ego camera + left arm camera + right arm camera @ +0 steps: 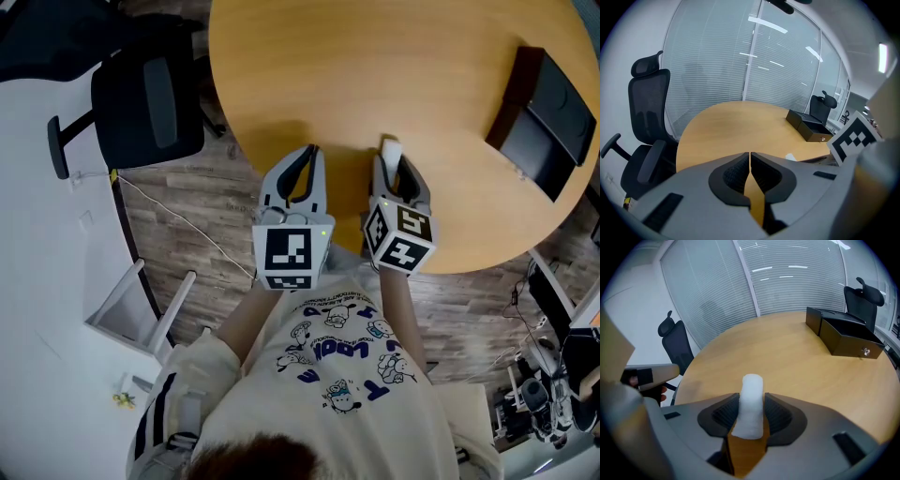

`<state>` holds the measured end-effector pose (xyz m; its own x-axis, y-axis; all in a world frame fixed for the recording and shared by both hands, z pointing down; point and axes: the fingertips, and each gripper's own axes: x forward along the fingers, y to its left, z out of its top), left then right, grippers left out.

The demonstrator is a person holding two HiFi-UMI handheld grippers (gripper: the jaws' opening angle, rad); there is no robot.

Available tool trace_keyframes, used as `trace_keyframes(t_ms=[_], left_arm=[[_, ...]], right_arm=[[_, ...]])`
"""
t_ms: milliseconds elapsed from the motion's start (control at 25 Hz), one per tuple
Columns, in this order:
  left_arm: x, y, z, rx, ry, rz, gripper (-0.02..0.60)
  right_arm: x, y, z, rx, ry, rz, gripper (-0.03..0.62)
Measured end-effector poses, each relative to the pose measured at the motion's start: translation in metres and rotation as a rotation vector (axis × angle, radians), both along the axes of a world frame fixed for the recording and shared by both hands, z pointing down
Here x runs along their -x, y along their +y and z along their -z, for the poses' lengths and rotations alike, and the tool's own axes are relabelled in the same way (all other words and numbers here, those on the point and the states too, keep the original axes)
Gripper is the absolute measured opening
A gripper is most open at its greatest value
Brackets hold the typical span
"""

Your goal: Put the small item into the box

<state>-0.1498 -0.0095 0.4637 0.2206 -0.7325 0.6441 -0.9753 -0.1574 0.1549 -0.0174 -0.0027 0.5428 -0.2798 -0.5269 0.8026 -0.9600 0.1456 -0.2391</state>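
Observation:
A small white cylinder-shaped item point(751, 404) stands upright between the pads of my right gripper point(751, 401), which is shut on it. In the head view it point(391, 150) pokes out beyond the right gripper point(392, 157) over the near edge of the round wooden table point(375, 75). The open black box point(548, 117) sits at the table's far right; the right gripper view shows its lid up point(846, 336). My left gripper point(309, 155) hovers beside the right one, its jaws point(750, 157) closed together with nothing between them.
A black office chair point(150, 98) stands left of the table, and another point(862, 298) stands behind the box. A white desk point(47, 281) runs along the left. Glass walls with blinds point(754, 61) stand beyond the table.

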Motion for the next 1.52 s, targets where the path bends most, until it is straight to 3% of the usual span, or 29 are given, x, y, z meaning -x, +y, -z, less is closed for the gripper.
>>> trace_keyframes(t_ms=[560, 880, 1160, 1520], left_arm=[[0.0, 0.001, 0.002, -0.003, -0.015, 0.027, 0.023], [-0.004, -0.002, 0.017, -0.039, -0.007, 0.034, 0.023], [-0.014, -0.007, 0.032, -0.078, 0.01, -0.008, 0.023], [-0.015, -0.02, 0.054, -0.125, 0.029, -0.123, 0.023]], right_arm=[[-0.005, -0.002, 0.0, -0.005, -0.008, -0.007, 0.16], [-0.02, -0.01, 0.021, -0.056, -0.012, -0.038, 0.158], [-0.03, -0.015, 0.044, -0.107, -0.019, -0.095, 0.158], [-0.035, -0.016, 0.075, -0.17, -0.012, -0.221, 0.158]])
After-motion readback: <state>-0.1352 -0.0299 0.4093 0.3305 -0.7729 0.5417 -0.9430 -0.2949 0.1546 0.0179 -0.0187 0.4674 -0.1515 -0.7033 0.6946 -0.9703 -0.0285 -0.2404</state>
